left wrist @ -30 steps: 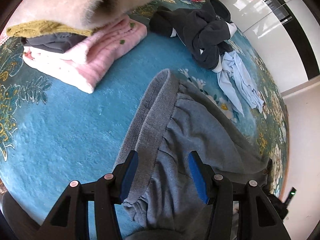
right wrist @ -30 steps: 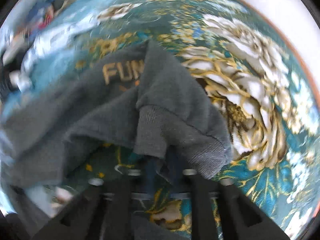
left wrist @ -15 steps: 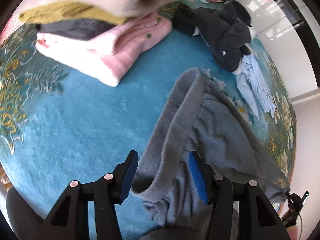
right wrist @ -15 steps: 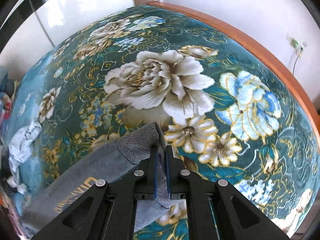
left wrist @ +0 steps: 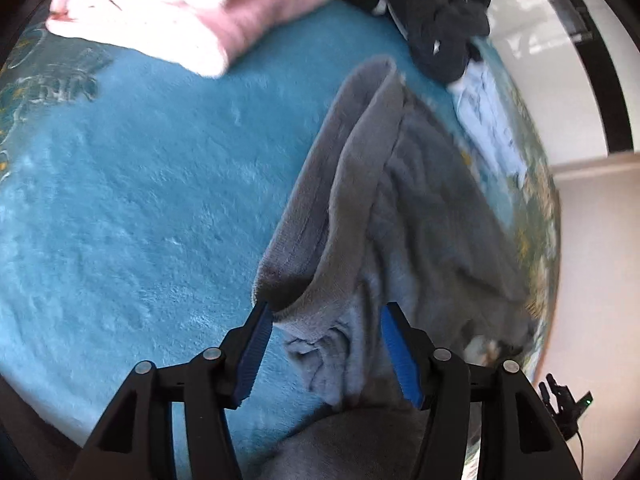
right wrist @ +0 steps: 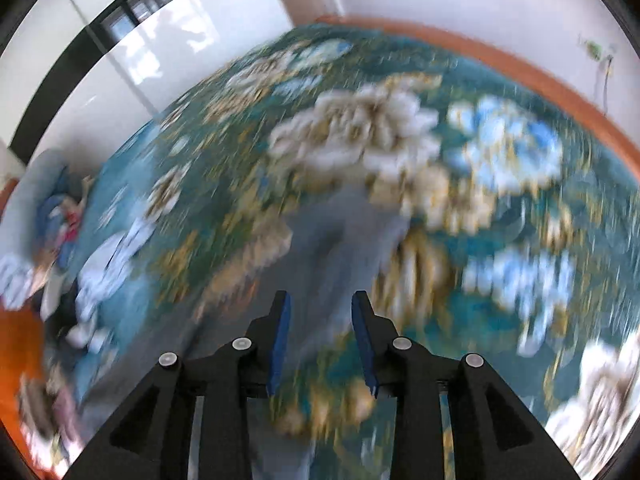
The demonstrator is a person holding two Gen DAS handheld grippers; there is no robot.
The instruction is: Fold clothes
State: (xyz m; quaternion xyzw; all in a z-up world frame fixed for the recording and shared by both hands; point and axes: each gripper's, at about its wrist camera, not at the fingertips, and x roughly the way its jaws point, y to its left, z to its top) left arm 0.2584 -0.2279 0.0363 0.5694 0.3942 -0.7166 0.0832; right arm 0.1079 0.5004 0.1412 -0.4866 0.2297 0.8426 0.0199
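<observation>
My left gripper [left wrist: 326, 346] has its fingers spread wide, hovering over the ribbed hem of the grey sweatshirt [left wrist: 420, 216], which lies rumpled on the blue carpet [left wrist: 140, 200]. My right gripper [right wrist: 322, 336] is parted too, gripping nothing; that view is blurred, with grey cloth beyond the tips. I'd say we're in the laying-out step, between grasps. Next I need a firm pinch on the hem before any fold. Pink folded pile [left wrist: 208, 12] sits well clear.
</observation>
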